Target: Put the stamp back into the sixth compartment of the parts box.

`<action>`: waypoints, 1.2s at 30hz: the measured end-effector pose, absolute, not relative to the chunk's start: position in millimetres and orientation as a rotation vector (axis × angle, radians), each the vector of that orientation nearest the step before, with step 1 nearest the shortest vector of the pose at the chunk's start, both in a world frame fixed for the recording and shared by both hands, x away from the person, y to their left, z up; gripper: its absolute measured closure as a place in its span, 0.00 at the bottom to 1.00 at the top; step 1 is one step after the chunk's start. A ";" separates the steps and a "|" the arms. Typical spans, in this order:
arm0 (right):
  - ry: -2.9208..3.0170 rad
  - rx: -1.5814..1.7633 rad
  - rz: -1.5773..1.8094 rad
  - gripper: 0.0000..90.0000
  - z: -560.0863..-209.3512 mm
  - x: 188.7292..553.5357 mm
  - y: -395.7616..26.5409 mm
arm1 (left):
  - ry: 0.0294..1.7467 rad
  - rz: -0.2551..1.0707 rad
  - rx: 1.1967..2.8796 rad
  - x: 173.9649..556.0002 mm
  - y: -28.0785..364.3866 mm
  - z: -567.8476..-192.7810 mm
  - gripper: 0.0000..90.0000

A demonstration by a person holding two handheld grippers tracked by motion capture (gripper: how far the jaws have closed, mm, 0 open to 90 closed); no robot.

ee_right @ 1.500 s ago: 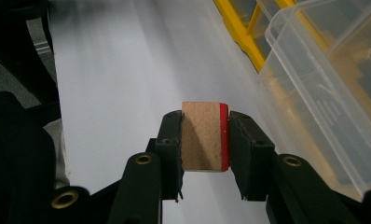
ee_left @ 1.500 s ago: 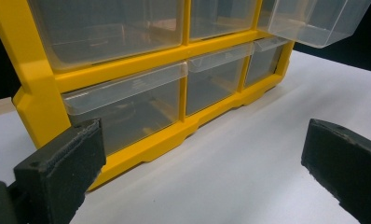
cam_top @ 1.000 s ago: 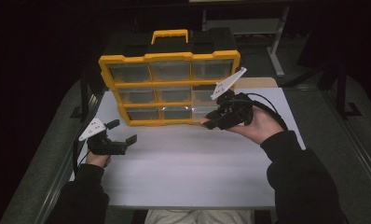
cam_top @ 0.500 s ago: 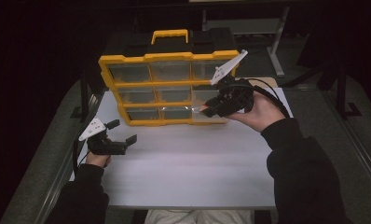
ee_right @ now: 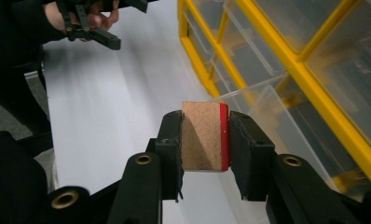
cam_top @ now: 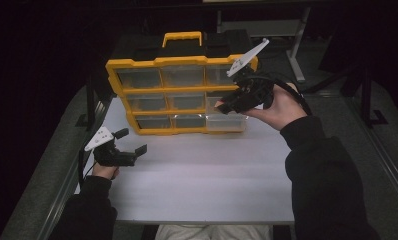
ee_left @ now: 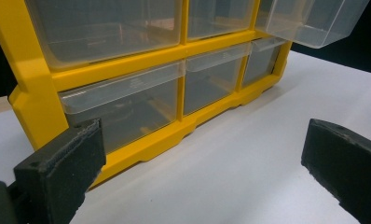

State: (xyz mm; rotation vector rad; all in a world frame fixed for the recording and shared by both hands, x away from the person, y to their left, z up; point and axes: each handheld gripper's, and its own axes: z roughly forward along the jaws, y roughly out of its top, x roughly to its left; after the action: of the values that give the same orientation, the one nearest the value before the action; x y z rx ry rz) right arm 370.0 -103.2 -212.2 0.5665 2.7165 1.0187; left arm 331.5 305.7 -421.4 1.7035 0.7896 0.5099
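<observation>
A yellow organizer with clear drawers stands upright at the back of the white tabletop. One clear drawer on its right side is pulled out; it also shows in the left gripper view. My right gripper hovers at that drawer, shut on a small tan block with a red face. The block sits squarely between the pads. My left gripper rests low at the table's left, open with nothing between its jaws, facing the organizer's lower left drawers.
Black table rails and grey floor flank the white top. A metal table leg stands behind the organizer at the right. The organizer's yellow handle rises from its top. White surface stretches in front of the organizer.
My right gripper has risen with the block and moved closer to the organizer's right side. The left gripper has stayed put.
</observation>
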 end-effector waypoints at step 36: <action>2.670 0.742 1.009 0.72 -235.5 415.7 -127.4 | 0.785 0.505 1.711 332.1 305.1 -422.5 0.00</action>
State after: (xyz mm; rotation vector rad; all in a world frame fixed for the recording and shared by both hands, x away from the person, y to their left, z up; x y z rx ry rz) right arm 415.7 -127.4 -235.5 0.7419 2.6704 1.0088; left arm 332.1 305.1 -422.5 1.7108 0.7853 0.5053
